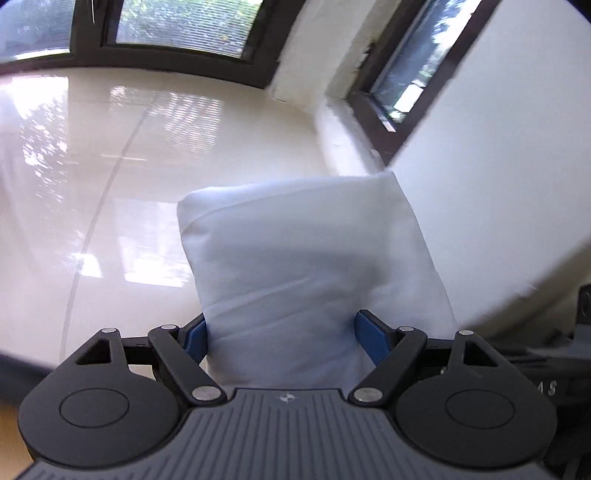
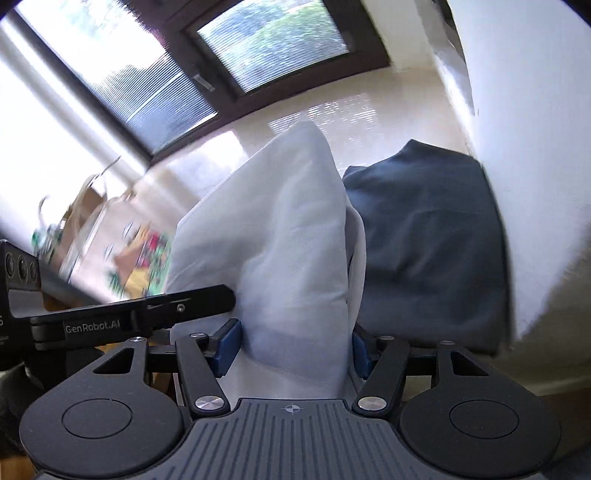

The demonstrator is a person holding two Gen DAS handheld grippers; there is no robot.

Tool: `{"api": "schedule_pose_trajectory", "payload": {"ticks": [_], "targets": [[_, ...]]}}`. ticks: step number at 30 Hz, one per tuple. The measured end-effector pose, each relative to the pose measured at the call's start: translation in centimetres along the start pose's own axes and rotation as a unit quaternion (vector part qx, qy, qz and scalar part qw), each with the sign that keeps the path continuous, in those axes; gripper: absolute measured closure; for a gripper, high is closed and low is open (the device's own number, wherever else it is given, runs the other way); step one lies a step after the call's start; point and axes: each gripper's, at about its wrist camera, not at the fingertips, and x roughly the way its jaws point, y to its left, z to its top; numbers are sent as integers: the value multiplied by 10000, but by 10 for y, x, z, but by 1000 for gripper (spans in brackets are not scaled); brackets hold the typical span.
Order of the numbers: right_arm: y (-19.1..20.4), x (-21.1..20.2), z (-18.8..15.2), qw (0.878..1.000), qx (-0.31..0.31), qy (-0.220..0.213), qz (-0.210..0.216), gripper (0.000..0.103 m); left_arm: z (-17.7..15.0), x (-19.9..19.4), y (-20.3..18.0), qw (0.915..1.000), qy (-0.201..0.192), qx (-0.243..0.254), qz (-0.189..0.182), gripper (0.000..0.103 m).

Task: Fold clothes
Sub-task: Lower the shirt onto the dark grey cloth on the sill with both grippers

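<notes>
The folded pale blue garment [image 1: 314, 266] is up off the surface, carried between both grippers, a thick soft bundle with a neat folded edge along its far end. The left gripper [image 1: 286, 341] has it clamped, blue pads [image 1: 369, 341] pressing into the cloth at both sides, jaws standing fairly wide around the thick fold. The right gripper [image 2: 290, 345] grips the same garment [image 2: 280, 236] the same way, the cloth pinched into a peak that rises toward 12 o'clock in its view; its jaws stand a little narrower. At about 9 o'clock from that gripper the black arm of the left gripper [image 2: 147, 314] reaches in and touches the garment's side. At 2 o'clock beyond the bundle lies a dark navy folded garment [image 2: 424, 236], against a white wall [image 2: 535, 147]. Beneath is a glossy cream tabletop [image 1: 110, 166] mirroring the dark-framed windows [image 1: 177, 26] at 11 o'clock. Everything is blurred.
</notes>
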Motion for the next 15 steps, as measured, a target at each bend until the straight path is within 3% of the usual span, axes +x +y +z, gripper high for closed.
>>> {"api": "schedule_pose_trajectory", "payload": {"ticks": [3,7,11,15], "targets": [[-17,28,18,9993,312,-12,189,40,26,27,-2,9993,-71,21,373,18],[-37,56,34,9968,732,-35,320,40,53,63,10,9991,115,-119,384,18],[-37,61,54,9981,616,-41,17,41,75,88,19,9997,156,-200,-9,18],[-26,50,73,9980,306,-55,-547,41,85,105,21,9970,138,-486,-585,18]]}}
